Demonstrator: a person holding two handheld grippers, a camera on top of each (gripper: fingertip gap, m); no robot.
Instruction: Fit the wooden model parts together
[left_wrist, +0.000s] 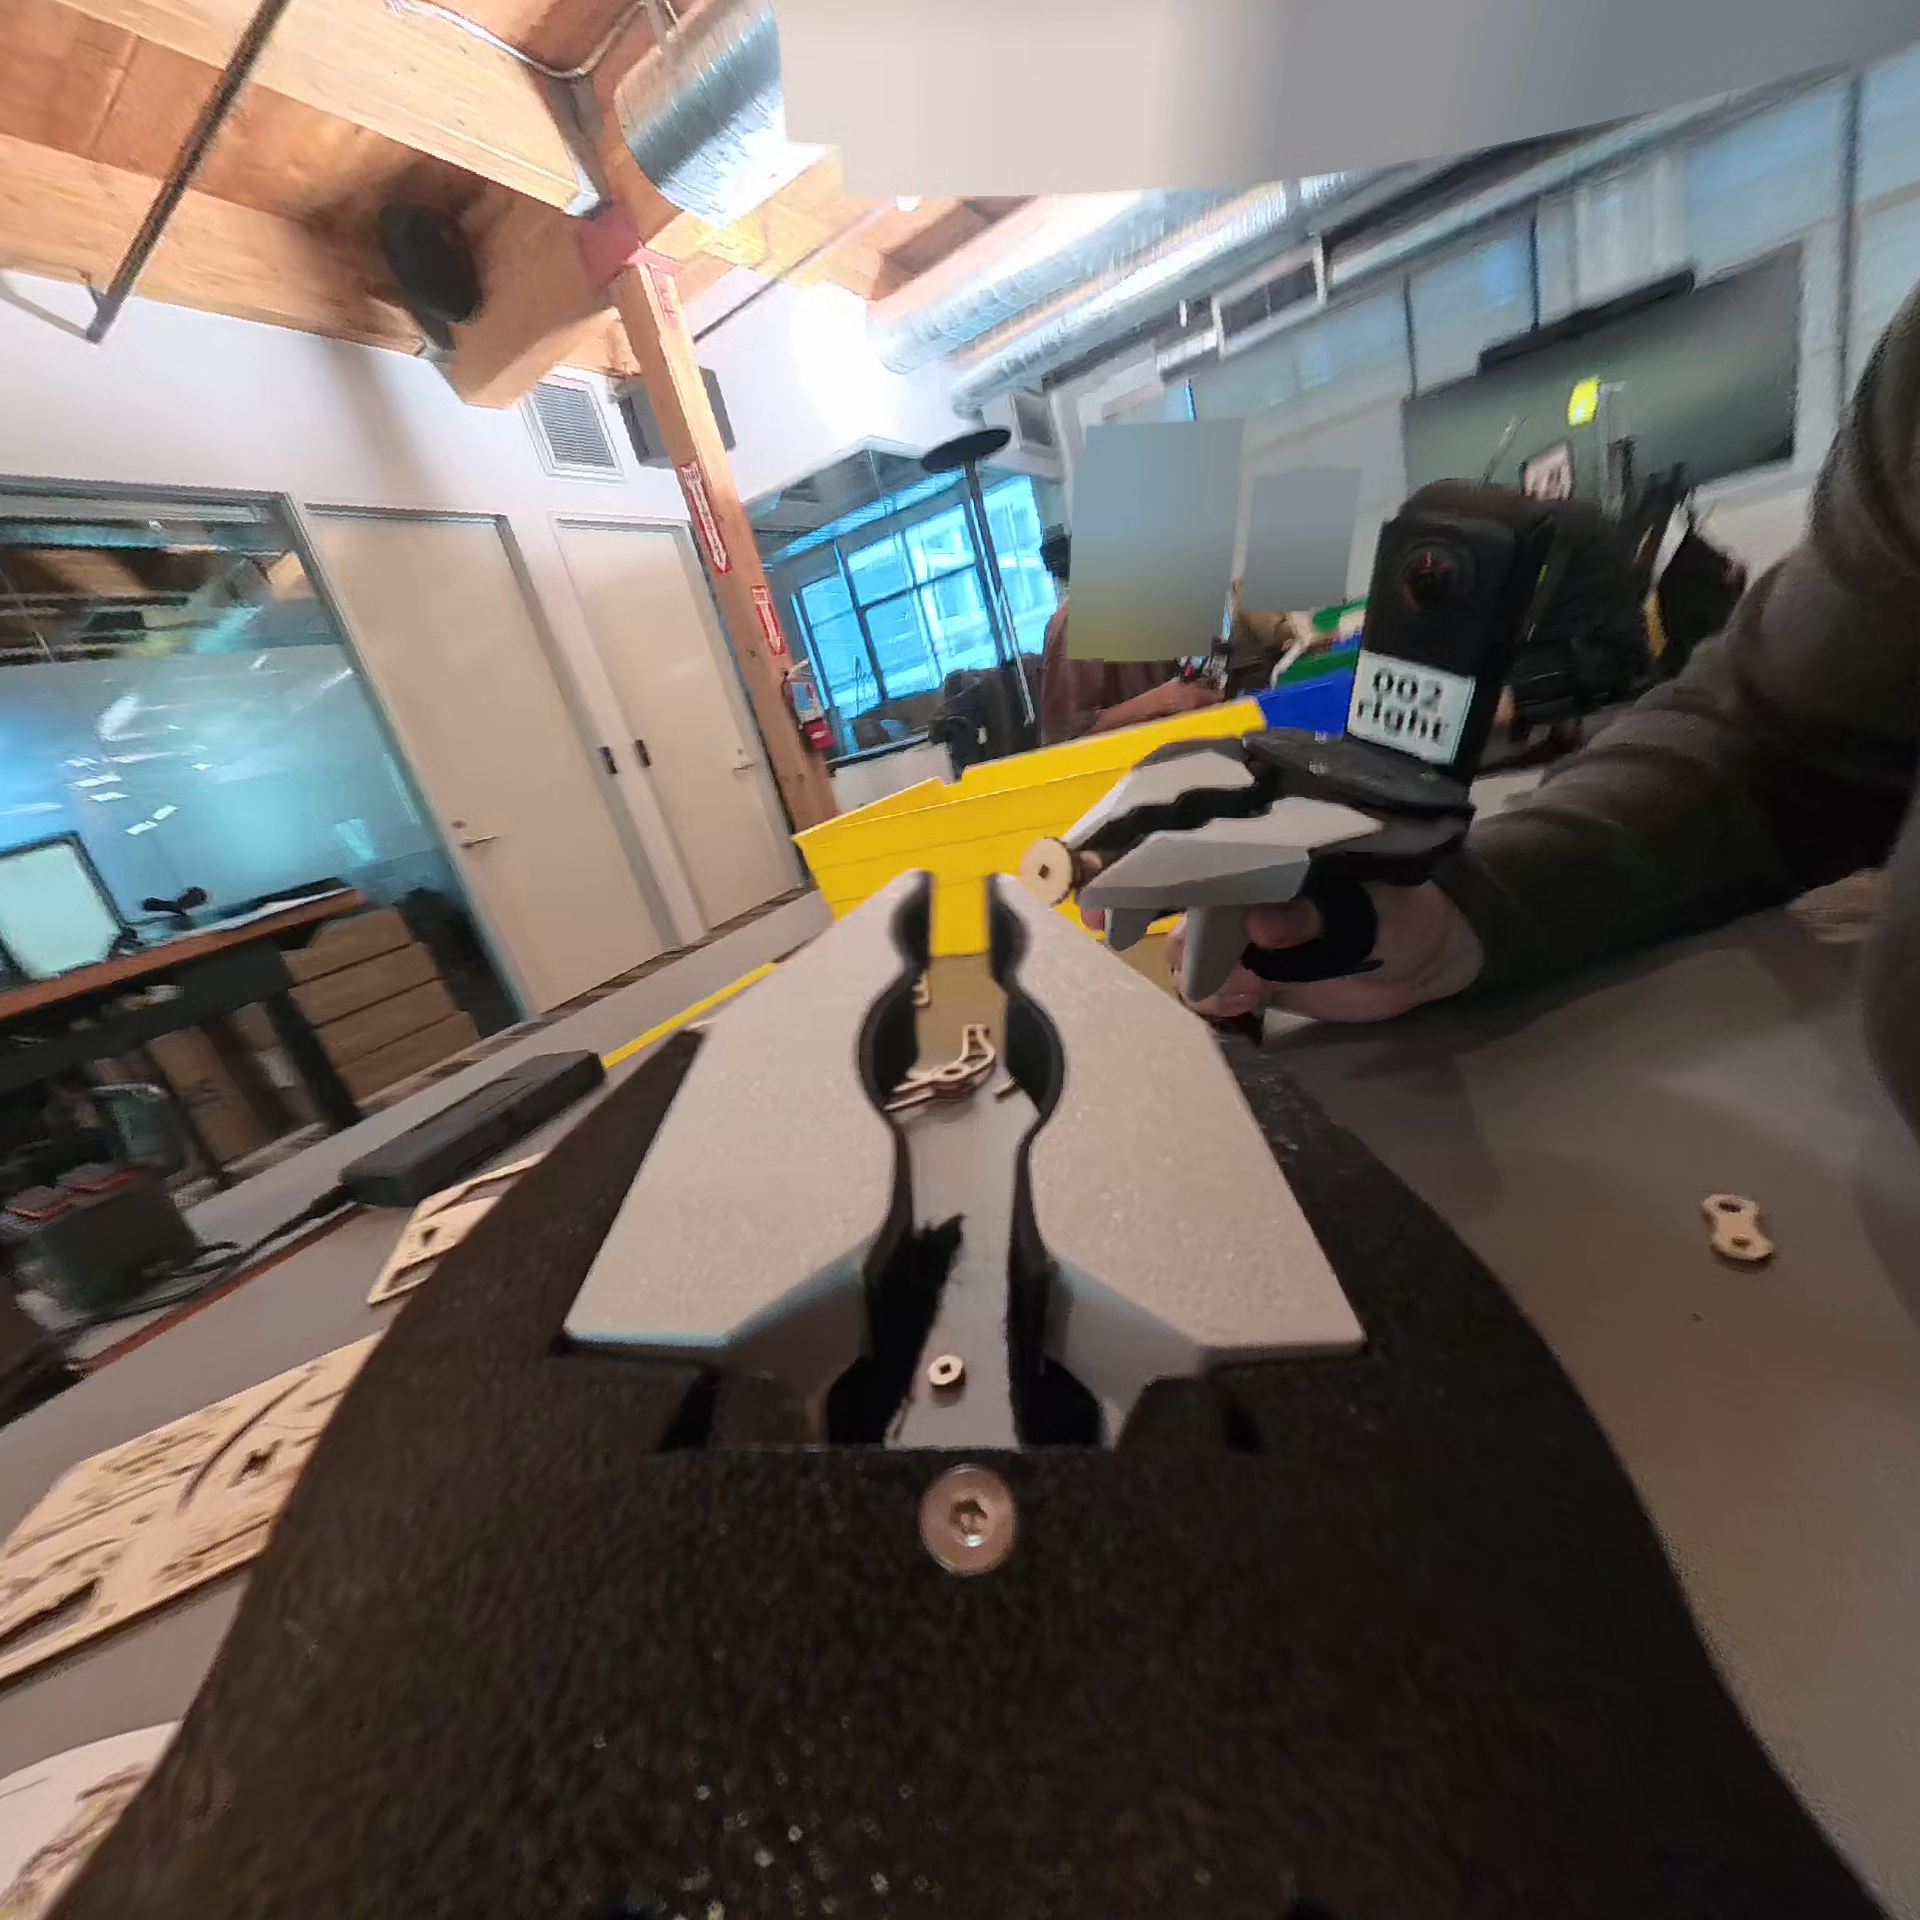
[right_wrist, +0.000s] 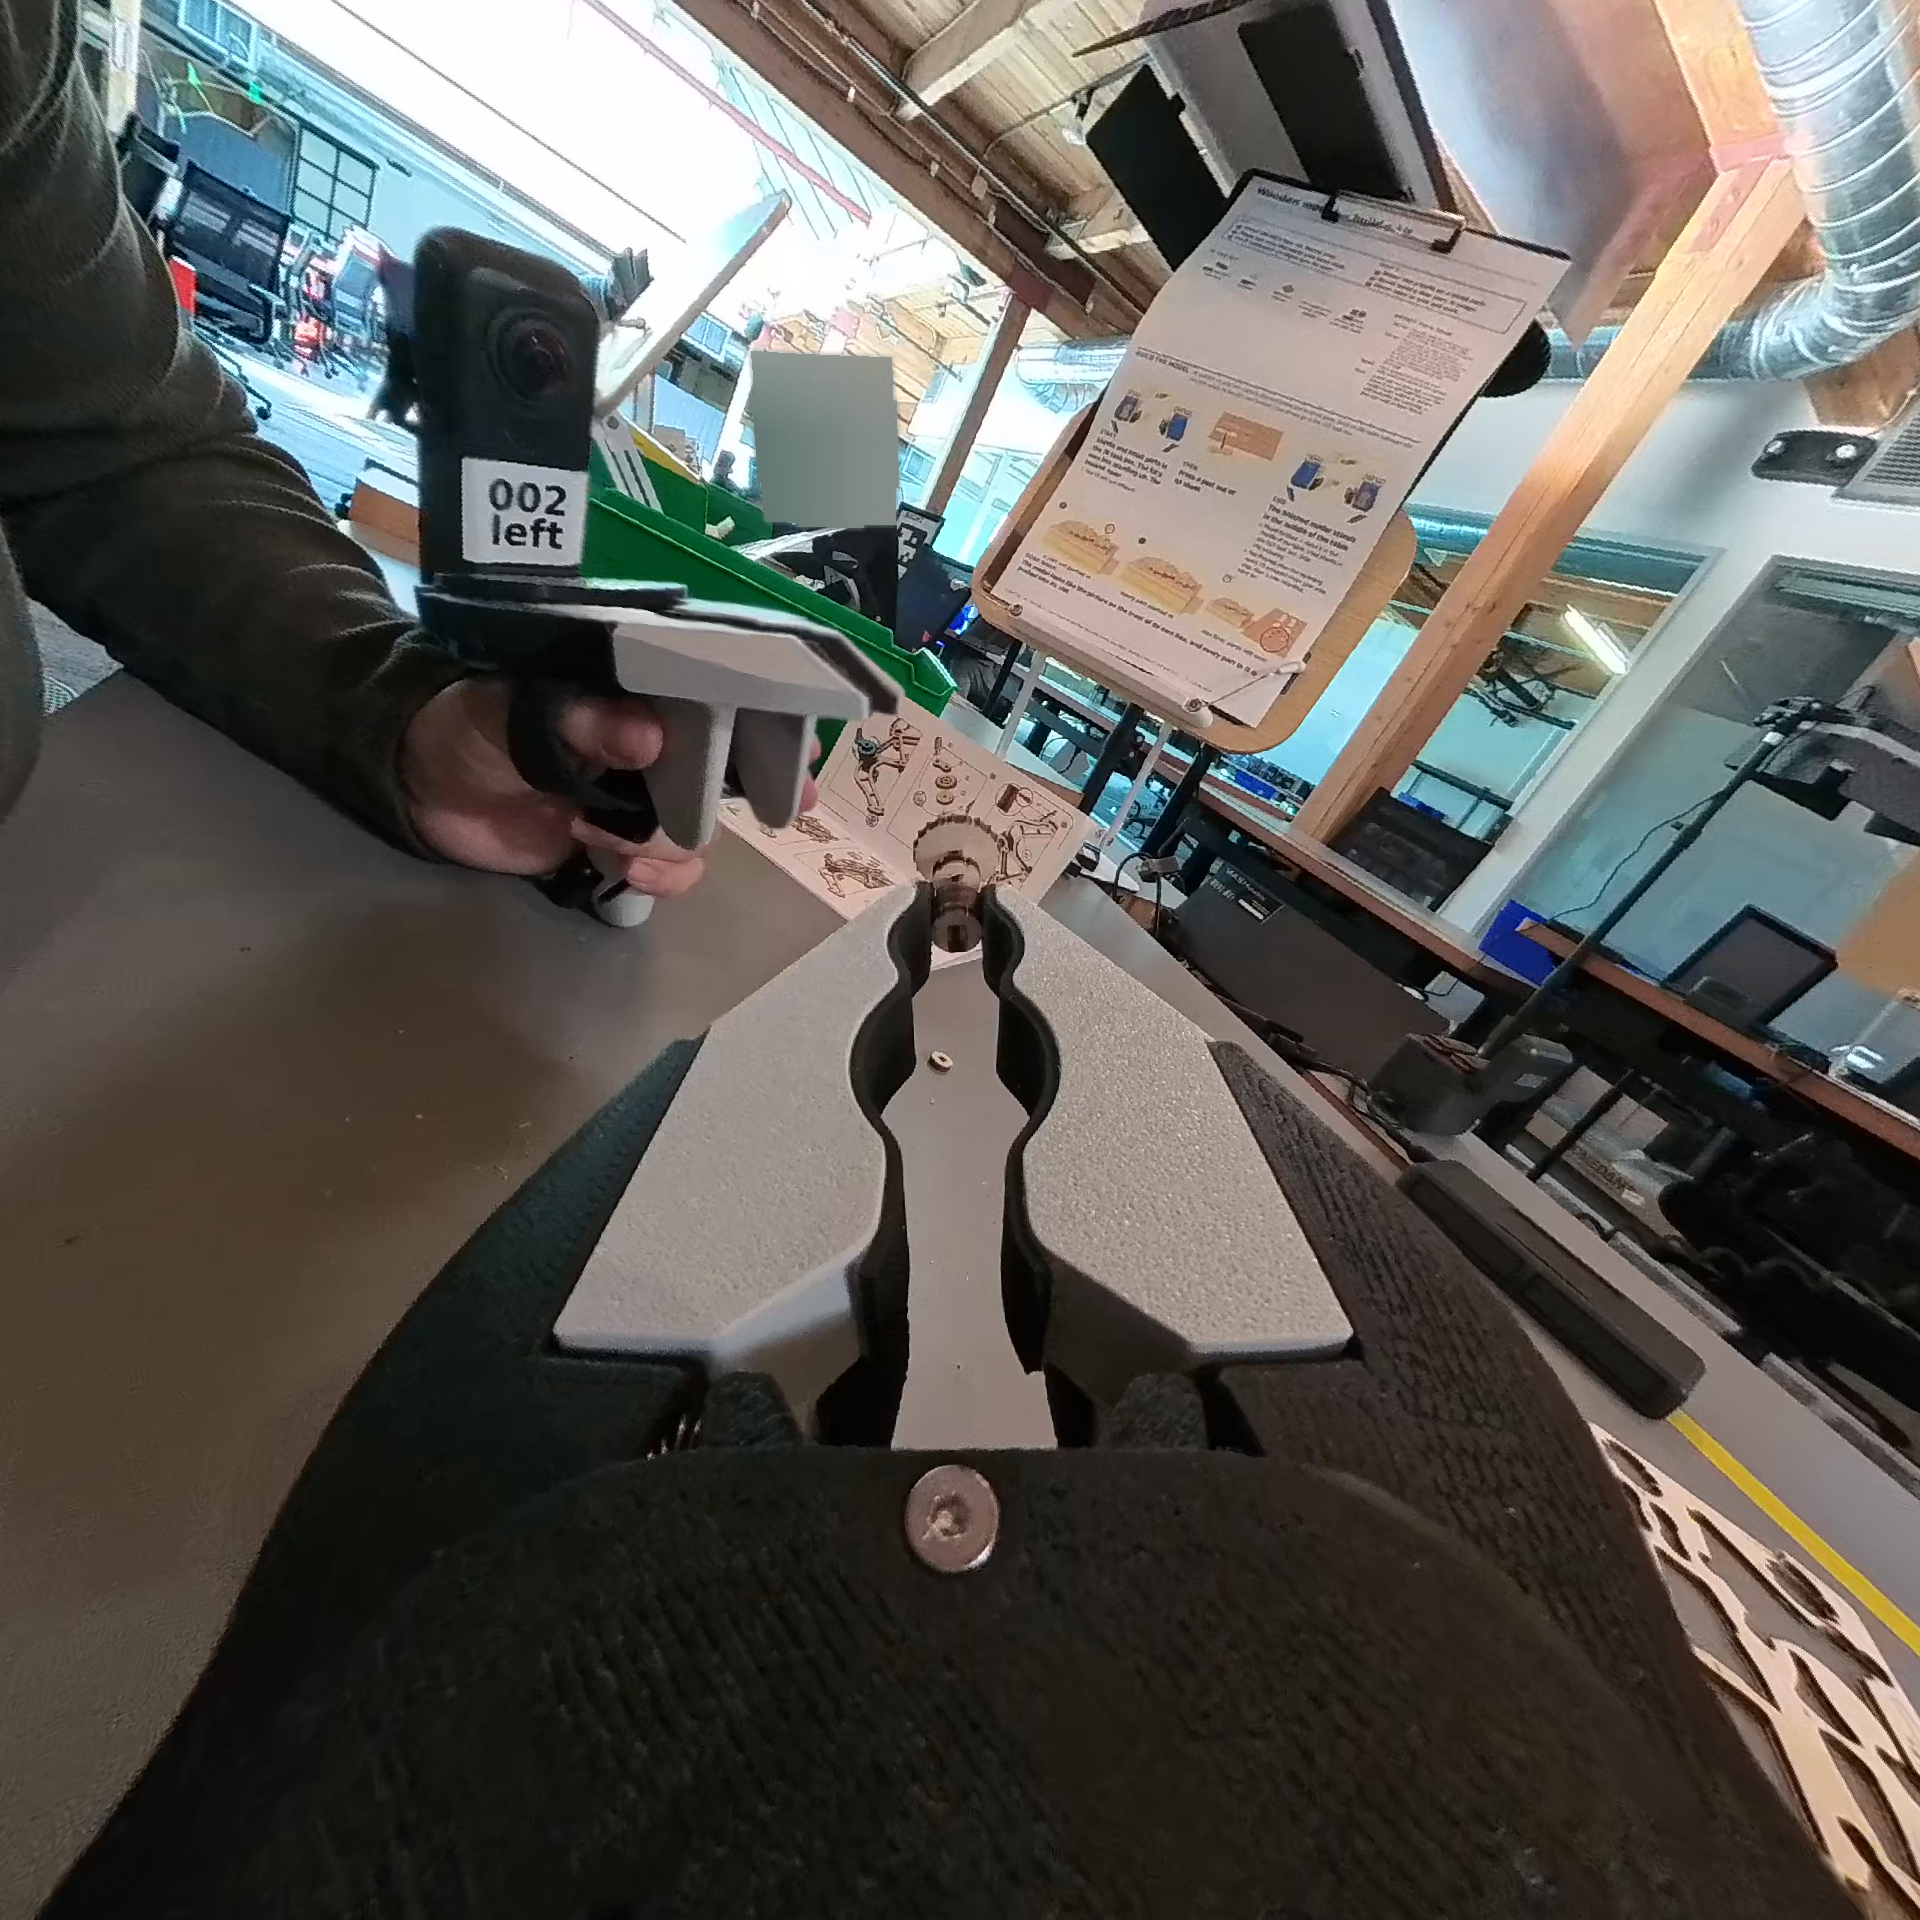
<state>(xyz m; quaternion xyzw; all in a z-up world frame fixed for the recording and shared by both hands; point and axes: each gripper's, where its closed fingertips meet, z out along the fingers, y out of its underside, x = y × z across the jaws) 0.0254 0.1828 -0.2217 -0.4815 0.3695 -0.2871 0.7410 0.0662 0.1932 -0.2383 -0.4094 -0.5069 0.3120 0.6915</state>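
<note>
My right gripper (right_wrist: 951, 906) is shut on a small wooden gear-and-axle piece (right_wrist: 945, 854) and holds it above the grey table (right_wrist: 208, 1039). In the left wrist view the right gripper (left_wrist: 1075, 864) shows at the right with a round wooden disc (left_wrist: 1044, 869) at its tips. My left gripper (left_wrist: 962, 896) is slightly open and empty; it shows in the right wrist view (right_wrist: 740, 774), held low over the table. Loose wooden parts (left_wrist: 951, 1070) lie on the table beneath its fingers. A small wooden washer (left_wrist: 943, 1371) lies on the table.
A wooden link piece (left_wrist: 1737, 1228) lies at the right. Punched wooden sheets (left_wrist: 135, 1507) and a black box (left_wrist: 478, 1122) lie at the left. A yellow bin (left_wrist: 914, 842) stands behind. An instruction sheet (right_wrist: 914, 774), a clipboard stand (right_wrist: 1268, 436) and a green bin (right_wrist: 727, 582) stand beyond. My right fingertips sit around 5 cm from my left ones.
</note>
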